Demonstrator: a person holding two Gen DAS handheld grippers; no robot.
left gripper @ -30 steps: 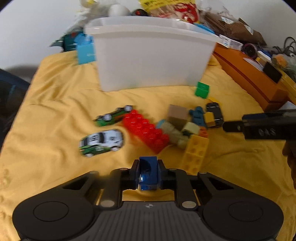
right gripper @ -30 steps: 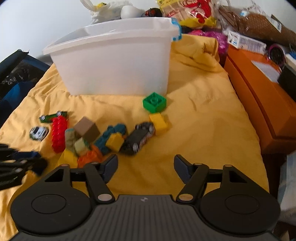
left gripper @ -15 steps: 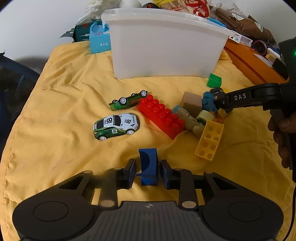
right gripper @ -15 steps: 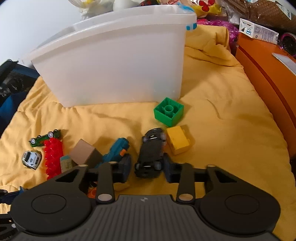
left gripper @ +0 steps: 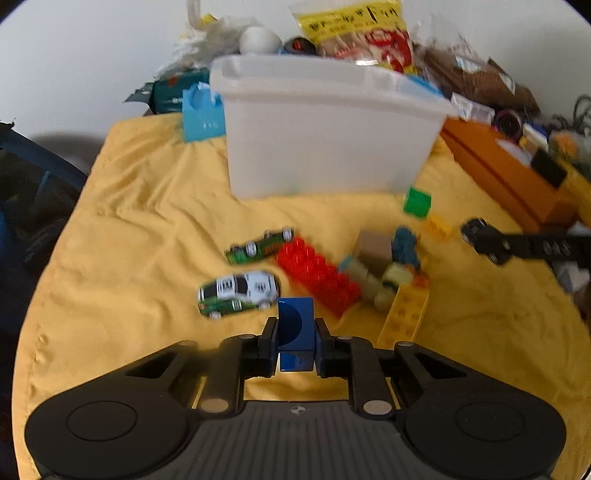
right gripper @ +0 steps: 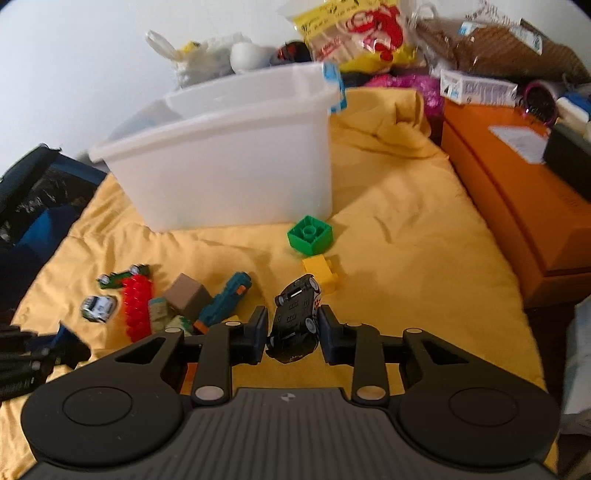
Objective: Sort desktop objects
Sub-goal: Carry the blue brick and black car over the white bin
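My left gripper [left gripper: 296, 332] is closing on an upright blue block [left gripper: 301, 314], and both pads press its sides just above the yellow cloth [left gripper: 129, 221]. My right gripper [right gripper: 293, 325] is shut on a black toy car [right gripper: 297, 295], held nose up off the cloth. The white bin [right gripper: 229, 166] stands behind, apart from both. On the cloth lie a white-green car [left gripper: 238, 293], a green car [left gripper: 260, 245], a red brick [left gripper: 317, 275], a yellow brick [left gripper: 406, 317], a brown cube [right gripper: 186, 295], a teal toy [right gripper: 225, 299] and a green block [right gripper: 310, 234].
An orange box [right gripper: 517, 206] runs along the right edge of the cloth, with small items on top. A dark bag [right gripper: 29, 206] lies at the left. Snack bags [left gripper: 354, 33] and other clutter pile up behind the bin.
Half a second ago the blue block stood on the cloth between open left jaws; now they grip it, slightly raised. The right gripper has lifted the black car off the cloth.
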